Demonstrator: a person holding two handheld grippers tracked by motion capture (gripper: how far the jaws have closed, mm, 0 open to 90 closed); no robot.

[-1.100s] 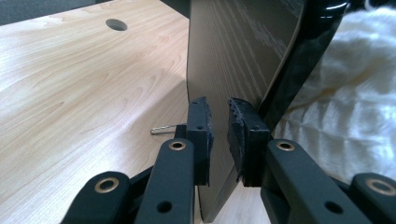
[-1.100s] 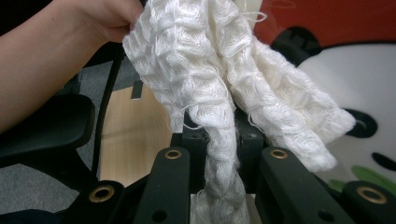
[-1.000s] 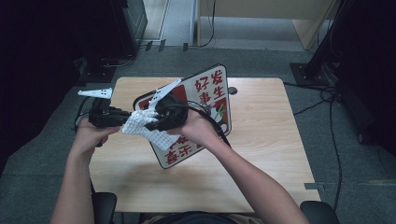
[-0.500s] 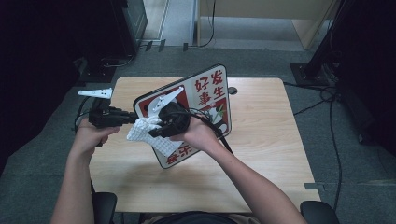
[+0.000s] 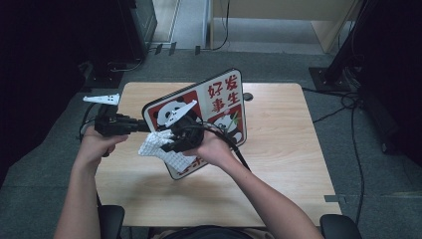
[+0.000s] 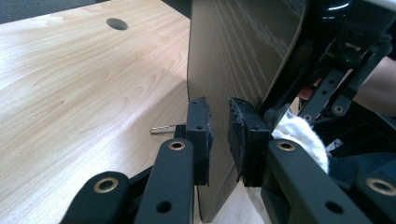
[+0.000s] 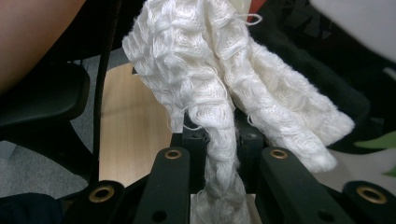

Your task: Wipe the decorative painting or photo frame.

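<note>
A panda sign board (image 5: 224,99), red and white with Chinese characters, stands tilted up off the wooden table (image 5: 288,159). My left gripper (image 5: 143,125) is shut on its left edge. In the left gripper view the board's dark wood-grain back (image 6: 238,56) runs down between the pads of that gripper (image 6: 220,135). My right gripper (image 5: 173,143) is shut on a white waffle cloth (image 5: 160,148) and presses it against the lower left of the board's printed face. In the right gripper view the cloth (image 7: 219,70) bunches up from between the jaws of the right gripper (image 7: 219,144).
A cable hole (image 5: 247,95) sits in the table behind the board. A small metal pin (image 6: 163,128) lies on the wood by the board's foot. Black cables (image 5: 343,107) cross the floor at the right, and dark equipment (image 5: 134,20) stands beyond the far left corner.
The cloth in the right gripper has slid a little lower and leftward over the board's face. The board has shifted slightly; the left gripper keeps hold of its edge.
</note>
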